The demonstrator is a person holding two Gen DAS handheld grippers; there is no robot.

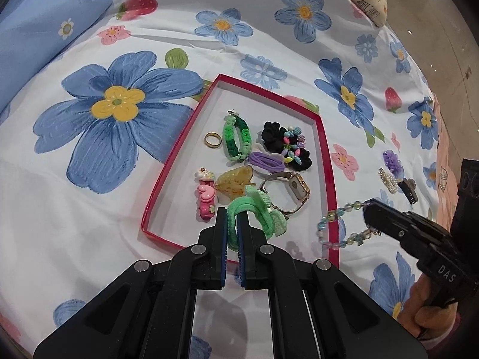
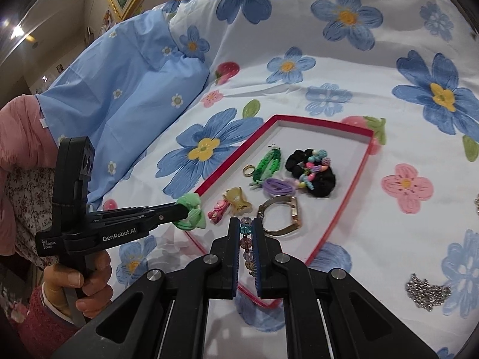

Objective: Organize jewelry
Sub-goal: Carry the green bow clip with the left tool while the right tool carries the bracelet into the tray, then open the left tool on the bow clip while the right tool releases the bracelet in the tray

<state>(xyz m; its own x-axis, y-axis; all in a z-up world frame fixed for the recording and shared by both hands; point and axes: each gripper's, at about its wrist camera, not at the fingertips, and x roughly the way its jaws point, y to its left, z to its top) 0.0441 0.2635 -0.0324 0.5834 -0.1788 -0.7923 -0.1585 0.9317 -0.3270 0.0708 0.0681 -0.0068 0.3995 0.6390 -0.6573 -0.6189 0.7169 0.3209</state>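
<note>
Left tool [image 1: 231, 220] gripping green scrunchie [image 1: 263, 212], red tray [image 1: 324, 137] holding watch [image 1: 295, 188]

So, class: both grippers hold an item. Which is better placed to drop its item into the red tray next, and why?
Left. The left gripper holds the green hair tie already over the red tray; the right gripper's beaded bracelet hangs over the rim.

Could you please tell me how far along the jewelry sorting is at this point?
Well along. The red tray already holds a ring, watch, black scrunchie and clips. In hand: left gripper shut on the green hair tie, right gripper shut on the beaded bracelet. Left on the bedsheet: purple flower clip, pearl clip, silver chain.
</note>
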